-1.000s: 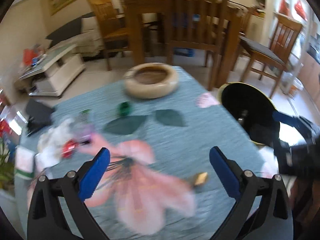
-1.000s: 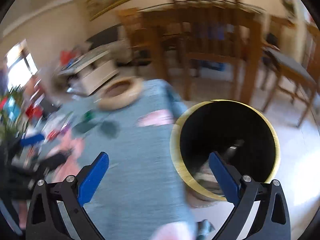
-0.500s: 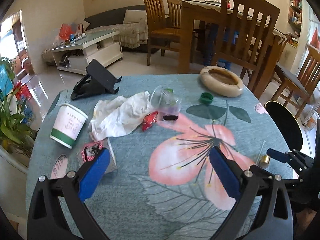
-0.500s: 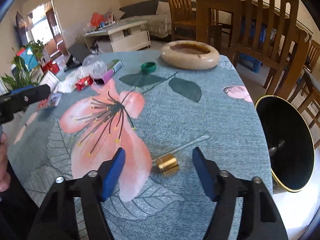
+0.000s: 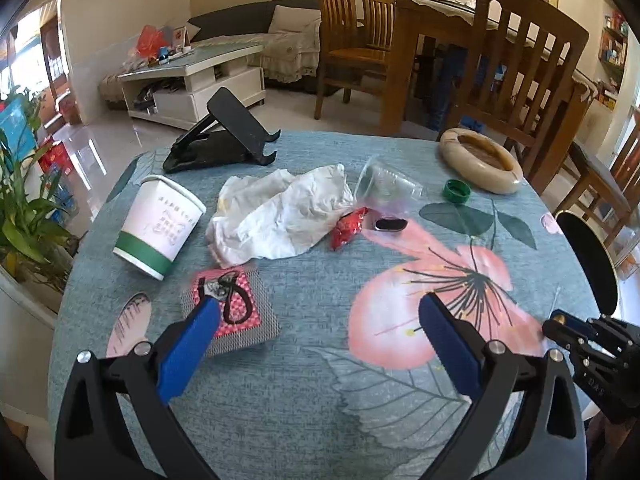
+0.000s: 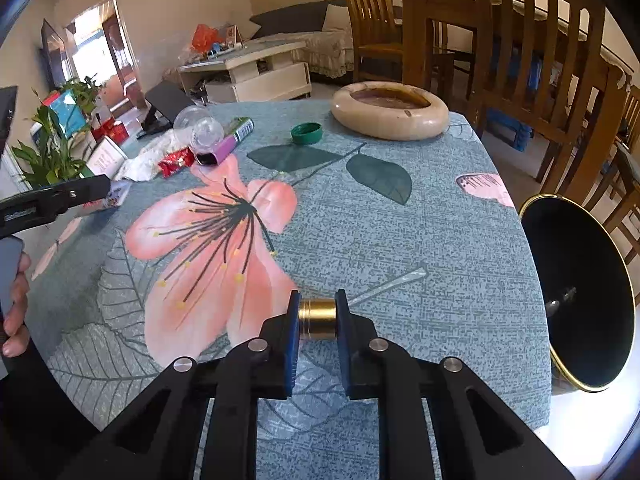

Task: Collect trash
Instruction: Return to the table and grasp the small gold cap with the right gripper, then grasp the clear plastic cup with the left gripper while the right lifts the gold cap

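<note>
My right gripper [image 6: 317,312] is shut on a small gold cap [image 6: 318,319] with a clear tube [image 6: 390,282] lying on the tablecloth. A black bin with a gold rim [image 6: 580,300] stands off the table's right edge. My left gripper [image 5: 318,320] is open above the cloth, near a red patterned packet [image 5: 232,312]. Ahead lie a paper cup [image 5: 160,226] on its side, crumpled white tissue [image 5: 280,212], a red wrapper [image 5: 348,228], a clear plastic cup [image 5: 384,190] and a green bottle cap [image 5: 456,191].
A black phone stand [image 5: 224,140] sits at the far side of the table and a beige ashtray [image 5: 480,160] at the far right. Wooden chairs [image 5: 520,68] stand beyond the table. A potted plant [image 5: 24,216] is at the left.
My right gripper has closed on the gold cap, which lay between its open fingers before. My left gripper has swung left from the bin side and now faces the trash pile.
</note>
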